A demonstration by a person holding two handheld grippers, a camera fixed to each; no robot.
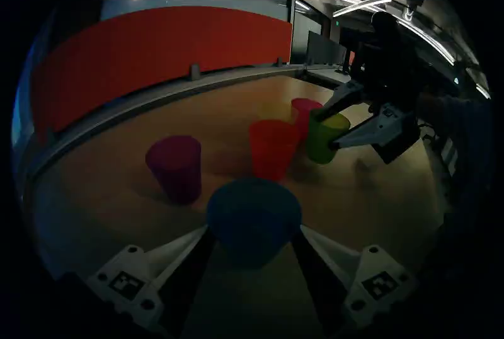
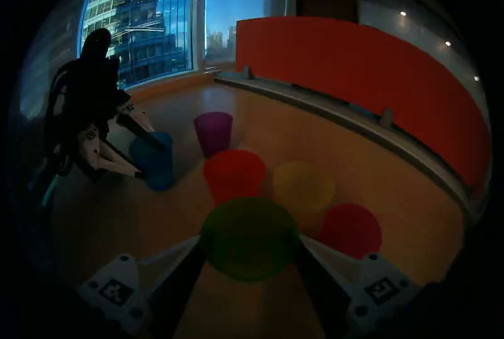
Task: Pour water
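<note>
gripping blue cup [image 1: 254, 219], green cup [image 2: 249, 238]

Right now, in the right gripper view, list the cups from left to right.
Blue cup → purple cup → yellow cup → red cup. Orange-red cup and green cup overlap these, so left out.

The left gripper [image 1: 252, 230] clasps an upright blue cup [image 1: 254, 219], the right gripper [image 2: 250, 241] a green cup [image 2: 249, 238]. A purple cup [image 1: 175, 166], orange cup [image 1: 272, 148], yellow cup [image 2: 303, 191] and pink cup [image 1: 305, 112] stand on the worktop [image 1: 378, 200].
</note>
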